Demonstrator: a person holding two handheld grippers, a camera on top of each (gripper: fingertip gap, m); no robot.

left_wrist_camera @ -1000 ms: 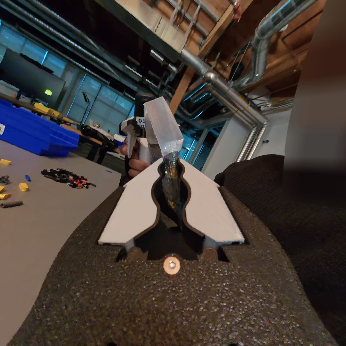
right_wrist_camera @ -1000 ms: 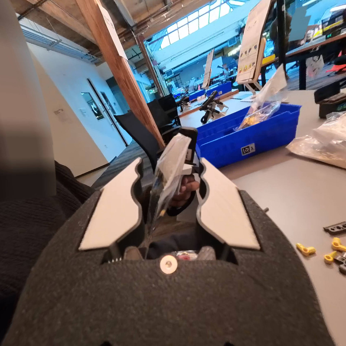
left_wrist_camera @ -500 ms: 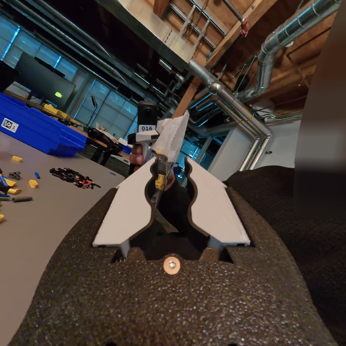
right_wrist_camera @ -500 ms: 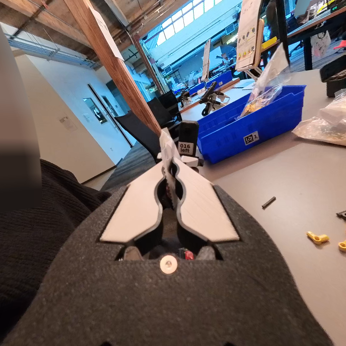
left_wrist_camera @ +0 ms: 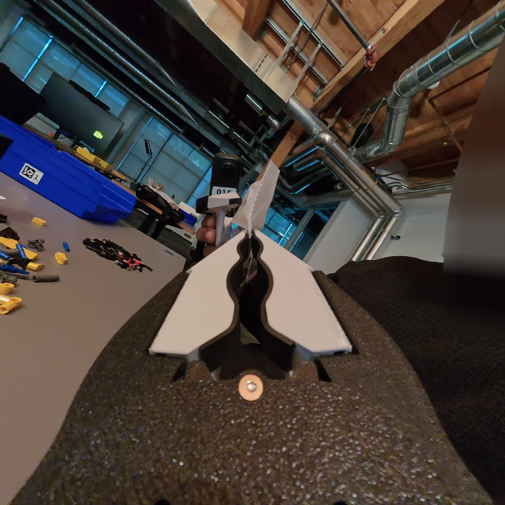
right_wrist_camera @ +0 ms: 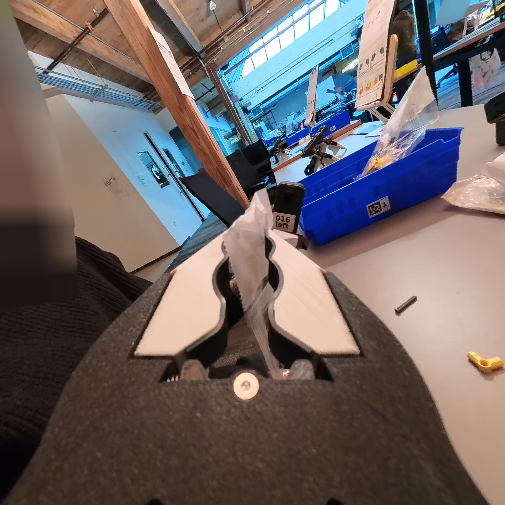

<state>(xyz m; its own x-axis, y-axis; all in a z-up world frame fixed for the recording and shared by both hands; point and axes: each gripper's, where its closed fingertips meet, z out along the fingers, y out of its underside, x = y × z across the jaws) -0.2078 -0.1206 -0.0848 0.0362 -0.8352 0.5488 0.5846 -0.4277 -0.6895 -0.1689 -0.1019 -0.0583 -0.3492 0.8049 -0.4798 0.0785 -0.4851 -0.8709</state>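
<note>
While both are raised off the tabletop (left_wrist_camera: 82, 314) edge, the left gripper (left_wrist_camera: 250, 235) is pinched nearly closed on the bag (left_wrist_camera: 259, 202), its tips meeting on the plastic. The right gripper (right_wrist_camera: 250, 243) is likewise clamped on the bag (right_wrist_camera: 247, 262), a clear crinkled pouch with a white serrated top, held between the two.

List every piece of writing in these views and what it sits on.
I don't transcribe writing; here is what bears it.
White label on the black camera: legible.
Code sticker on the blue bin: legible.
Paper on the wooden post: too small.
Wall notice: blurred.
Plastic bag pinched by left gripper and right gripper: no print seen.
</note>
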